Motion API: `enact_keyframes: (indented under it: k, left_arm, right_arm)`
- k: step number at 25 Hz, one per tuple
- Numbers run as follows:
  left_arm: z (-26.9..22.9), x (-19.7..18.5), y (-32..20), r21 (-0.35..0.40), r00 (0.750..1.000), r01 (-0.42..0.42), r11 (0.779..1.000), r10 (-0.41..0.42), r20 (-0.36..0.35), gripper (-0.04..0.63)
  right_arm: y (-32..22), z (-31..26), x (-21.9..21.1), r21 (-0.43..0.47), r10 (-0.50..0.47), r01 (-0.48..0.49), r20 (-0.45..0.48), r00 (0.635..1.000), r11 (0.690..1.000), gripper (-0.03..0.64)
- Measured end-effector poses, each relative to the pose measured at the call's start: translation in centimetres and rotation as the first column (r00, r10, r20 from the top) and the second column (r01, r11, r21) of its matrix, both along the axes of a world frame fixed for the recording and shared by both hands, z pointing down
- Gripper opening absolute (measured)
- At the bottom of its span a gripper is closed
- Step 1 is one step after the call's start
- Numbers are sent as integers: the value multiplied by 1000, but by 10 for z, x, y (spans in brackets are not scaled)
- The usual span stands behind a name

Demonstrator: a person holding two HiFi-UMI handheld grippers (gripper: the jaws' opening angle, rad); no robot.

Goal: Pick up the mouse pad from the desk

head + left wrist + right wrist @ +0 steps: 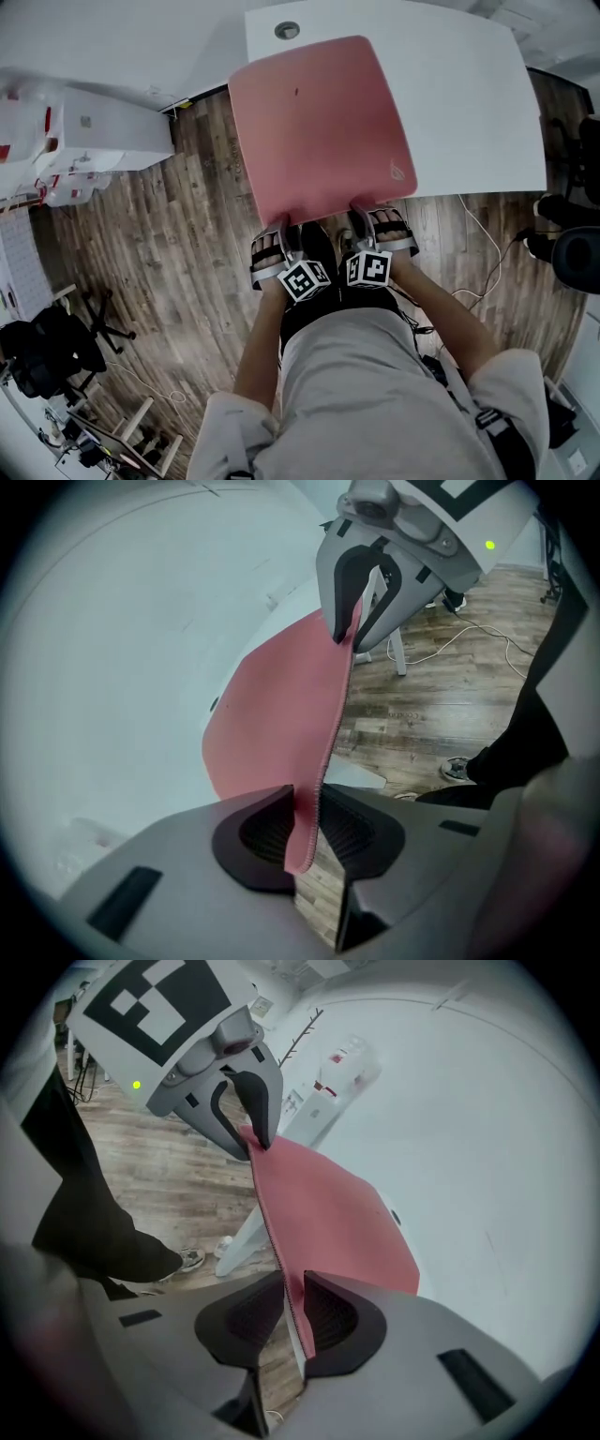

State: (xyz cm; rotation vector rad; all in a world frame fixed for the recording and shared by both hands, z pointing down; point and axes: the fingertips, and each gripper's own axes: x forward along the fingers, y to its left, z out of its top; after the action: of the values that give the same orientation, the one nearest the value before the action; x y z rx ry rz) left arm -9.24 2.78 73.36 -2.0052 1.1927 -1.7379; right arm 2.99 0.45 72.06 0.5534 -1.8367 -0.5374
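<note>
The white desk (469, 112) lay under the far part of the pink mouse pad (319, 122), whose near edge jutted past it above the wood floor (169, 234). The left gripper (305, 829) and right gripper (292, 1314), side by side, each had its 2 jaws clamped narrowly on that edge.

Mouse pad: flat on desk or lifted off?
Lifted at its near edge: left claw and right claw are shut on the mouse pad there, past the desk, over the floor. Far edge: cannot tell.
</note>
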Motion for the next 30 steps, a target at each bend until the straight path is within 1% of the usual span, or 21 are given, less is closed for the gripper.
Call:
enact_keyframes:
  k: [1,2,7,10,13,15,18,20,23,27,30]
  left_arm:
    - [-2,1,1,8,1000,-7,1000,7,-6,73]
    - [-5,1,0,13,1000,-11,1000,11,-11,60]
    - [-22,-4,-11,15,999,-32,999,32,-30,32]
    - [-34,-5,-21,10,998,-34,999,34,-55,31]
    - [-40,-6,-32,1,996,-52,999,52,-77,31]
    - [-42,-7,-39,-5,993,-63,998,63,-96,31]
    - [-48,-8,-52,-25,988,-65,998,61,-141,31]
    - [-55,-8,-63,-29,984,-71,997,65,-168,32]
    - [-65,-8,-85,-13,979,-92,996,88,-186,32]
    - [-69,-12,-108,1,972,-127,992,125,-199,32]
    - [-72,-14,-122,7,964,-159,987,157,-213,32]
  right_arm:
    - [0,-1,0,-3,0,0,-2,1000,1000,80]
    - [-1,-3,0,-7,2,-2,-3,1000,1000,77]
    - [-9,-20,-5,-10,28,-28,11,1000,1000,60]
    - [-19,-26,-6,-21,58,-57,22,998,998,60]
    - [-25,-21,-8,-63,88,-87,15,996,994,60]
    - [-23,-15,-9,-101,89,-88,4,996,991,60]
    - [-20,-4,-1,-144,95,-100,-37,995,985,74]
    - [-28,-7,6,-132,130,-135,-42,991,982,78]
    - [-47,-22,12,-111,191,-193,-24,981,975,75]
    - [-68,-36,8,-105,227,-230,-38,973,968,69]
    - [-80,-44,6,-111,277,-280,-38,960,954,67]
